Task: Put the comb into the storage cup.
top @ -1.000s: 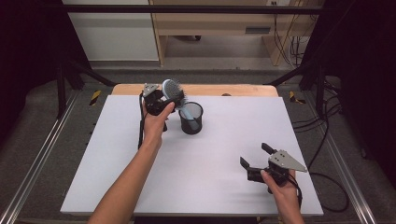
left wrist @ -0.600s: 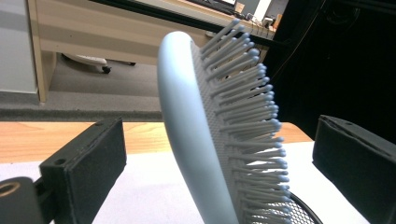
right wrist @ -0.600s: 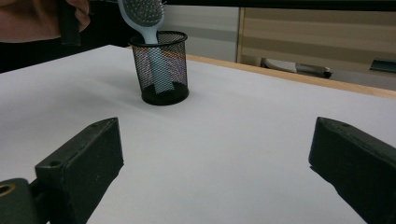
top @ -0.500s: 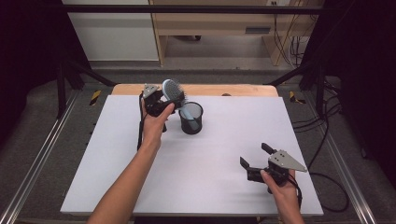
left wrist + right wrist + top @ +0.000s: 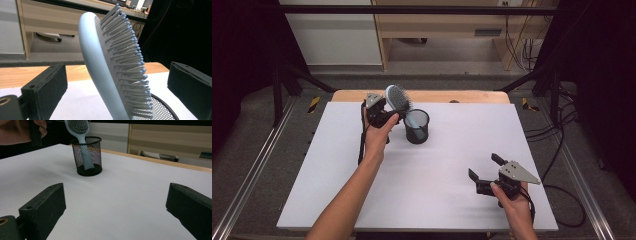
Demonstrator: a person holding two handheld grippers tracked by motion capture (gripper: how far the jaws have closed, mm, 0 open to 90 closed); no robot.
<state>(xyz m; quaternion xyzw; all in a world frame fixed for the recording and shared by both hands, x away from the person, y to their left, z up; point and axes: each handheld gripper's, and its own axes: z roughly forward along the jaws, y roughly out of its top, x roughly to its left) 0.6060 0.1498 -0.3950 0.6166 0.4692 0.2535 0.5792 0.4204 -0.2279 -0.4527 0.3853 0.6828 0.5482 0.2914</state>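
At the far side of the white table (image 5: 362, 200), we see the pale blue plastic paddle hairbrush (image 5: 398, 97) standing handle-down in the round black wire-mesh cup (image 5: 417, 127), its bristled head leaning out over the rim. Our left gripper (image 5: 387, 115) sits just beside the brush head; its jaws have just been opening and now stand wide, the head between them with neither pad pressing on it. Well apart, near the table's front right, our right gripper (image 5: 484, 167) hovers with its jaws spread wide and nothing between them.
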